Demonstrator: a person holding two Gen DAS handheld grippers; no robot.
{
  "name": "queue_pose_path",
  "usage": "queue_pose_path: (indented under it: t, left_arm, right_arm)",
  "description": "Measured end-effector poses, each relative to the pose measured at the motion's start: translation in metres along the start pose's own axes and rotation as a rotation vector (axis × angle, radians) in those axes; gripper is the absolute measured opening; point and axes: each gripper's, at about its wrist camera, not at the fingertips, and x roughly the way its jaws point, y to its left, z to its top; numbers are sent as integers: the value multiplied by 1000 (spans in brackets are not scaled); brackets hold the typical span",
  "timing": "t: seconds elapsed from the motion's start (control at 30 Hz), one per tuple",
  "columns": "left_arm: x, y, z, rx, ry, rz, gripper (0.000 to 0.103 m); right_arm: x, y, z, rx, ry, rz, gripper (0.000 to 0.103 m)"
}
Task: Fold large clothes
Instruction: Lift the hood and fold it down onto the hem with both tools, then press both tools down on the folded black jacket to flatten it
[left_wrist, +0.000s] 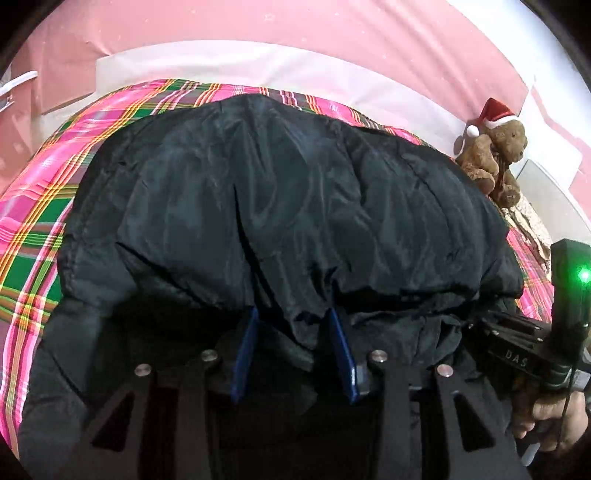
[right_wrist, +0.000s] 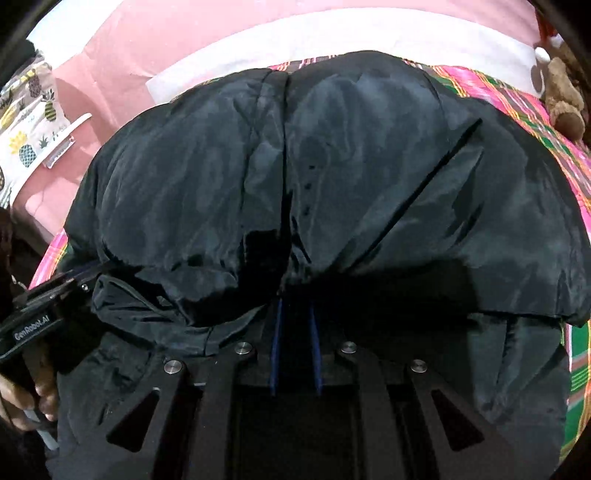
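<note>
Hand-held gripper (left_wrist: 291, 325) pinches jacket (left_wrist: 295, 192) (black).

White letters "DAS" stand on the black body of the right gripper (left_wrist: 517, 360), seen from the left wrist. "GenRobot.AI" is printed in white on the left gripper (right_wrist: 33, 328), seen from the right wrist. Nothing else is legible.

We see both fisheye views bow straight lines and go black at the corners. Light falls bright on the pink wall (left_wrist: 258, 26) beyond the tongs, while the black jacket (left_wrist: 280, 192) shows soft sheen ahead and deep shadow nearest them. Detail is slightly soft.
</note>
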Motion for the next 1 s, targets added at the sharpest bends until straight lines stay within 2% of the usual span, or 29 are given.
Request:
queue_pose_path:
  t: [0.13,0.23,0.33,0.43,0.5,0.6,0.67,0.77,0.9,1.0]
  left_arm:
    - [-25,-2,5,-21,18,-8,42]
    - [-54,-1,16,-11,-51,-28,44]
    - [-69,-2,43,12,-136,-6,52]
    - [-55,7,74,-10,-162,31,53]
    - [-35,20,84,-27,-164,103,53]
    - [9,39,77,-59,-75,145,53]
    - [22,46,64,-59,-88,125,54]
    - [22,48,59,-62,-109,117,54]
    - [9,47,58,-82,-80,116,54]
    - [-18,47,72,-90,-127,94,54]
  right_arm:
    - [-27,4,2,11,-3,-6,15]
    - [-67,3,14,-2,-102,5,15]
    - [-85,0,41,-12,-168,-15,16]
    - [-75,-13,68,-4,-182,-60,16]
    - [-52,-30,81,30,-168,-84,16]
    - [-20,-43,71,65,-121,-98,16]
    - [-12,-48,59,50,-138,-112,15]
    - [-8,-48,52,33,-144,-137,15]
    - [-26,-50,54,71,-138,-116,15]
    - [-52,-51,68,68,-200,-103,17]
